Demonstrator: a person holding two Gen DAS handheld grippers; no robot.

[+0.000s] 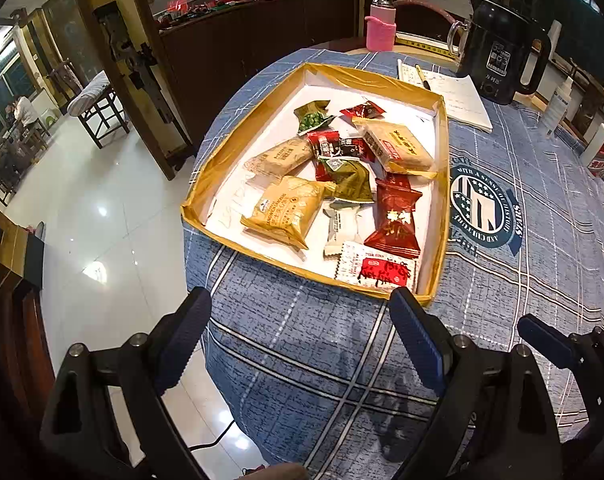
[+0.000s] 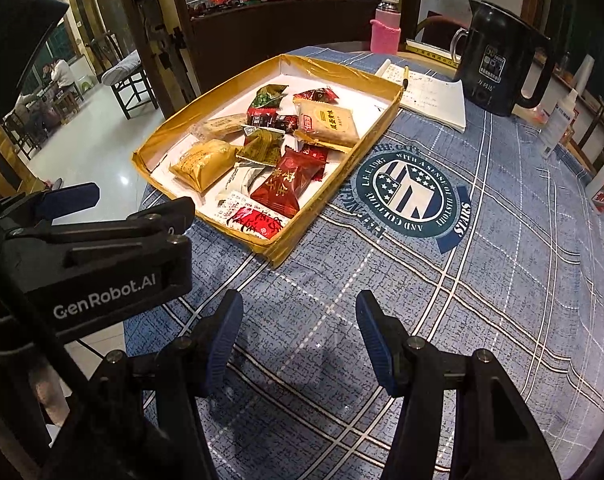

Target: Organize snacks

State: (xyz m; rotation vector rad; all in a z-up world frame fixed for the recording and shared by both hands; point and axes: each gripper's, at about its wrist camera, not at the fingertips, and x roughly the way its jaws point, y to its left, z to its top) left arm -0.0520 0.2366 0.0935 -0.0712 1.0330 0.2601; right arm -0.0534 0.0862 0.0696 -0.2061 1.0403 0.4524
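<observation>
A shallow box with gold-taped walls [image 1: 206, 196] [image 2: 170, 128] sits on the blue plaid tablecloth and holds several wrapped snacks: a gold packet [image 1: 284, 210] [image 2: 202, 164], a red packet [image 1: 393, 218] [image 2: 288, 186], a tan cracker pack [image 1: 397, 146] [image 2: 329, 122], a green pea packet [image 1: 311, 116] and a red-and-white one [image 1: 375, 268] at the near corner. My left gripper [image 1: 302, 306] is open and empty, just short of the box's near wall. My right gripper [image 2: 298, 308] is open and empty over bare cloth, right of the box. The left gripper also shows in the right wrist view [image 2: 142, 200].
A black electric kettle [image 1: 501, 52] [image 2: 501, 60], a notepad with a pen [image 1: 457, 96] [image 2: 433, 96] and a pink-sleeved bottle [image 1: 380, 24] [image 2: 385, 28] stand beyond the box. White bottles [image 2: 559, 120] line the right edge. The table edge drops to a tiled floor [image 1: 102, 208] on the left.
</observation>
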